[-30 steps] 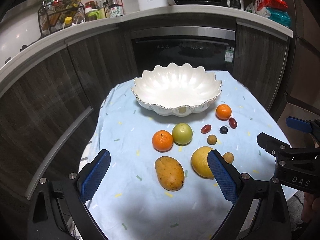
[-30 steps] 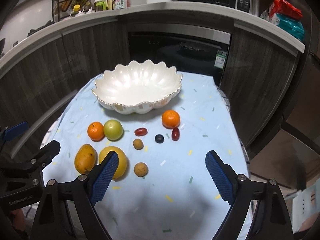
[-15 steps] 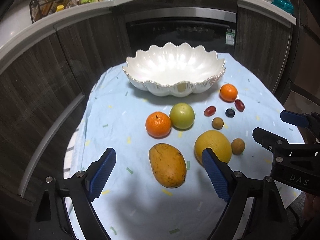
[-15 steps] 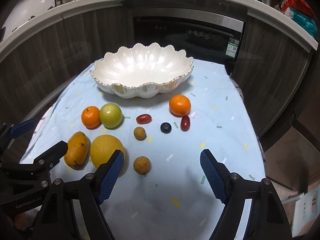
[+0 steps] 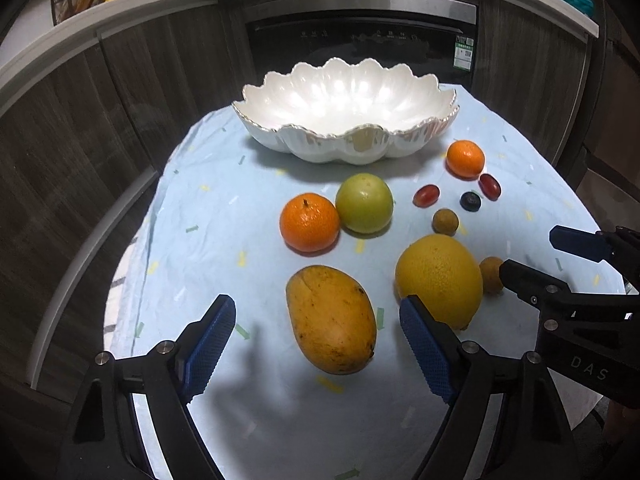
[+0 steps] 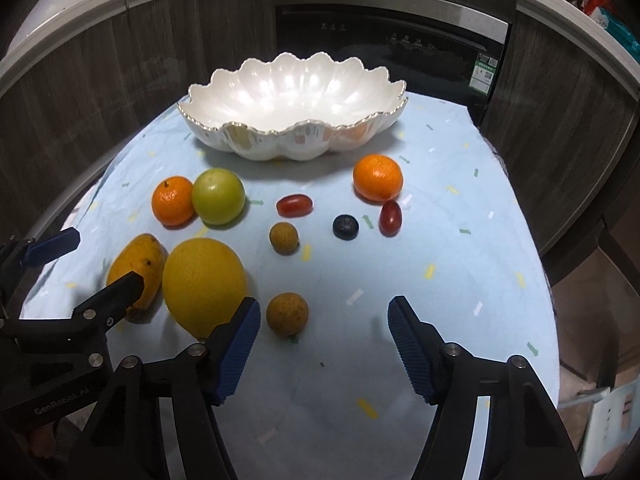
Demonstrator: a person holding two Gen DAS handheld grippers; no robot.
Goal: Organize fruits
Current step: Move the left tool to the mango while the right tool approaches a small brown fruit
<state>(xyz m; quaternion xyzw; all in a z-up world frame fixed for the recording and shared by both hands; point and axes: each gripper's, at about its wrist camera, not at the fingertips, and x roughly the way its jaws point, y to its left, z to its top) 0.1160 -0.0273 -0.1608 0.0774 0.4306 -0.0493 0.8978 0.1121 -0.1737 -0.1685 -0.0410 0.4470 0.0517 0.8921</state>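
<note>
Ten pieces of fruit lie loose on the pale blue cloth (image 5: 208, 264) that covers the desk, all in front of the white scalloped bowl (image 5: 344, 116), whose inside holds no fruit.

The left tongs (image 5: 316, 344) hang wide open over the near part of the cloth, gripping nothing. The mango (image 5: 330, 318) lies between their blue pads, touching neither. The right pad sits just in front of the big yellow citrus (image 5: 440, 278).

The right tongs (image 6: 324, 344) are also spread apart and hold nothing. A small brown fruit (image 6: 287, 314) lies just beyond their left pad.

Farther back, an orange (image 5: 309, 222) and a green fruit (image 5: 363, 203) touch each other. To their right are a second brown fruit (image 6: 283, 238), a red grape tomato (image 6: 294, 205), a blueberry (image 6: 345, 226), another red tomato (image 6: 390, 218) and a second orange (image 6: 377, 178), each a little apart.

Bare cloth stretches along the right side of the desk up to its edge, and also along the near edge under both tongs. On the left the cloth edge drops close beside the mango. Dark cabinets (image 6: 80, 80) curve behind the desk.
</note>
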